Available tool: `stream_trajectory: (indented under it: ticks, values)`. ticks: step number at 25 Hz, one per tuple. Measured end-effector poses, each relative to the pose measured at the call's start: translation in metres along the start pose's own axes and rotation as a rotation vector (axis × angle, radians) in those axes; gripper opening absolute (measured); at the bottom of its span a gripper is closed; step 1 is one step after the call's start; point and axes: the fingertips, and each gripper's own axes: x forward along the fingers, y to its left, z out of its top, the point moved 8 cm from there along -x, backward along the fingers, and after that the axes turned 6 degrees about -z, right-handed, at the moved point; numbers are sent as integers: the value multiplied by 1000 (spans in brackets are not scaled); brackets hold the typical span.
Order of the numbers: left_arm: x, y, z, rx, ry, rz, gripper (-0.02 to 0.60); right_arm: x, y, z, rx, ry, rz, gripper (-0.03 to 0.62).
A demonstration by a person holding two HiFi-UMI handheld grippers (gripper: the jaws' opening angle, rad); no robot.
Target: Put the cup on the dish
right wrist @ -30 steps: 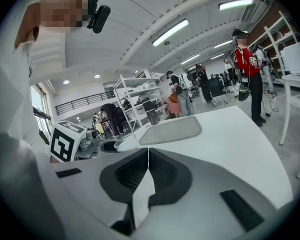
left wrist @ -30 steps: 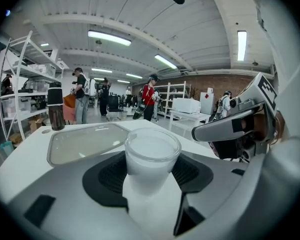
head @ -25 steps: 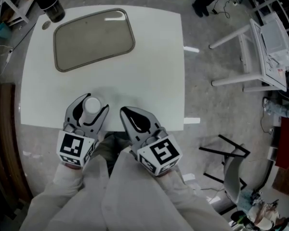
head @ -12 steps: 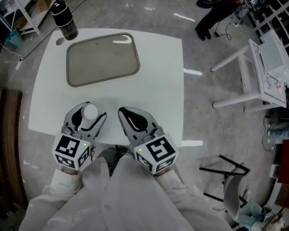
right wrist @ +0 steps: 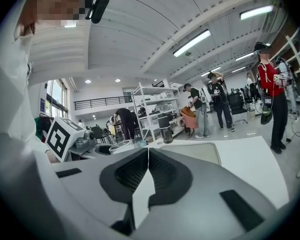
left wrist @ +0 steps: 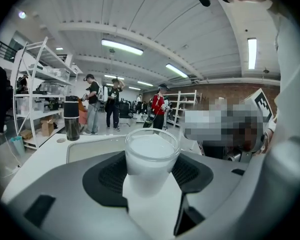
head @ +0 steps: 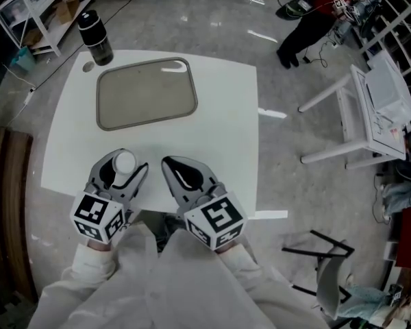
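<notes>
Table (head: 226, 108): white and square. Its bare surface extends to the right of the dish and on the person's side of it.

Dish (head: 147, 94): a shallow grey rectangular tray with rounded corners. It lies flat and is empty.

Right gripper (head: 170, 164): sits on the near side of the dish, below its right end. The jaws are pressed together with nothing between them.

Left gripper (head: 122, 164): sits on the near side of the dish, below its left half and just beside the right gripper. The jaws are clamped on the cup.

Flask (head: 94, 38): dark and upright, standing just beyond the dish's far left corner.

Cup (left wrist: 151, 154): clear, holding something white. It stands upright between the left jaws with its rim above the pads.

Assessment: the cup is already in the grasp, so the left hand does the work. The dish lies straight ahead of those jaws, well apart from them, with bare table between. The move appears to be a forward carry with the cup's axis kept vertical, then a set-down on the tray's near left area. The flask stands past the far corner, out of that line
</notes>
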Motion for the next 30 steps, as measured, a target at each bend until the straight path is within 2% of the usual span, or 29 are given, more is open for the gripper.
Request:
stream_trajectory:
  ticks: [10, 30]
  values:
    - [8, 30, 12, 20, 6, -16, 268, 31, -10, 6, 23, -11, -32, 14]
    - [61, 145, 60, 65, -6, -100, 268, 135, -50, 34, 63, -8, -125, 14]
